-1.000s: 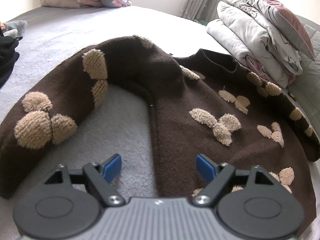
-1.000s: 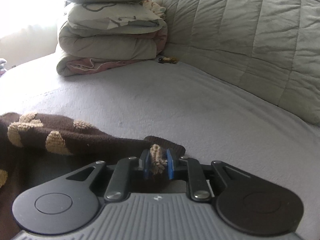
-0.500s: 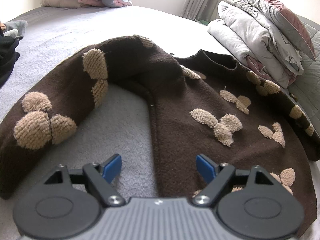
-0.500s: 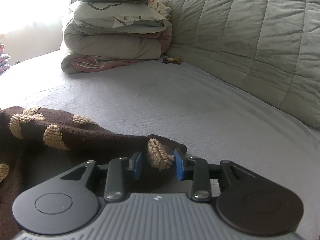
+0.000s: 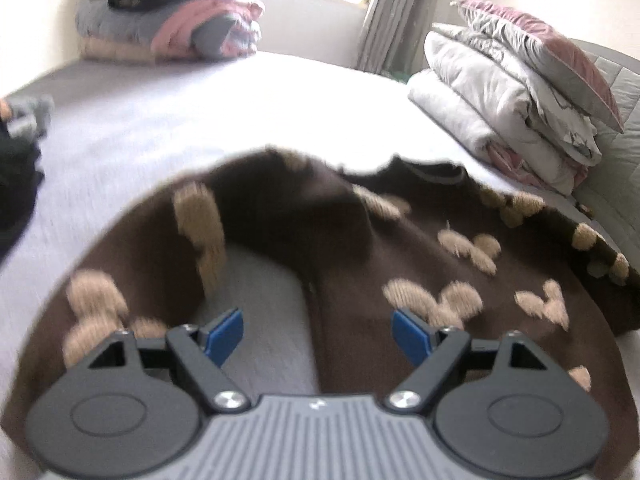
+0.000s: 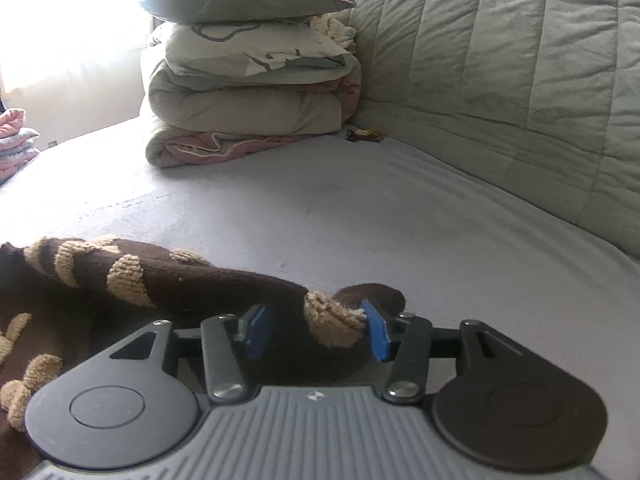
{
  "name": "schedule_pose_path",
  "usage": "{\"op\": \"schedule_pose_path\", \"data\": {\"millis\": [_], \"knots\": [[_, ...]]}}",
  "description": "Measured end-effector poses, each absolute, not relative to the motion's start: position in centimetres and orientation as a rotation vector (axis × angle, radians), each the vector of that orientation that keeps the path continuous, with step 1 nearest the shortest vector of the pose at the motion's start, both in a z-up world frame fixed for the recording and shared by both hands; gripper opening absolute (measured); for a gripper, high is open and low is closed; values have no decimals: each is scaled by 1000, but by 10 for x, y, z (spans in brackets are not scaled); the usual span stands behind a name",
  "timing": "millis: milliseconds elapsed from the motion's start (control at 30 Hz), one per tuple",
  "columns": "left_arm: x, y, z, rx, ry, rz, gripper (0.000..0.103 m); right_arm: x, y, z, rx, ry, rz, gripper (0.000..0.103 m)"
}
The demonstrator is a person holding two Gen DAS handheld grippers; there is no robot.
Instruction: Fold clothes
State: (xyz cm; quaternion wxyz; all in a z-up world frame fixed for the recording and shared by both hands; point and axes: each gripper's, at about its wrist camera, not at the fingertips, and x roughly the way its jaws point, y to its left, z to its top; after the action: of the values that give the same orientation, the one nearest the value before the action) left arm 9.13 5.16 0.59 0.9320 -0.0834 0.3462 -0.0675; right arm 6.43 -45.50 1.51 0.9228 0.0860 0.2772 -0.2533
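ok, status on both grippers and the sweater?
Left gripper open, empty. Right gripper has just been opening, sleeve cuff loose between its pads. Brown sweater unfolded on bed. Nothing blocking.

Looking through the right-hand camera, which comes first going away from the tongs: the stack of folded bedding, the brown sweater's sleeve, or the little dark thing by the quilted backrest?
1. The brown sweater's sleeve, its end lying between the right tongs, which have just been opening.
2. The stack of folded bedding, far back, left of centre.
3. The little dark thing, just right of the stack's foot; about as far away, too close to call.
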Motion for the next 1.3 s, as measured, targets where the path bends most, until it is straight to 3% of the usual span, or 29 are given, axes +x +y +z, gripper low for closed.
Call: {"op": "schedule_pose_path", "data": {"millis": [233,633,733,933,1100,1300], "knots": [[119,72,16,-176,626,-65,83,80,-443,25,142,557,-492,65],[156,95,3,-128,613,20,83,103,-427,40,102,504,-451,72],[165,99,-3,-142,633,28,79,114,-419,43,86,488,-421,73],[180,106,-16,-145,675,64,56,142,-398,35,65,512,-308,73],[193,115,-23,-164,692,67,50,174,-382,22,44,549,-245,73],[208,122,-31,-176,711,49,50,212,-365,8,-4,591,-171,73]]}}
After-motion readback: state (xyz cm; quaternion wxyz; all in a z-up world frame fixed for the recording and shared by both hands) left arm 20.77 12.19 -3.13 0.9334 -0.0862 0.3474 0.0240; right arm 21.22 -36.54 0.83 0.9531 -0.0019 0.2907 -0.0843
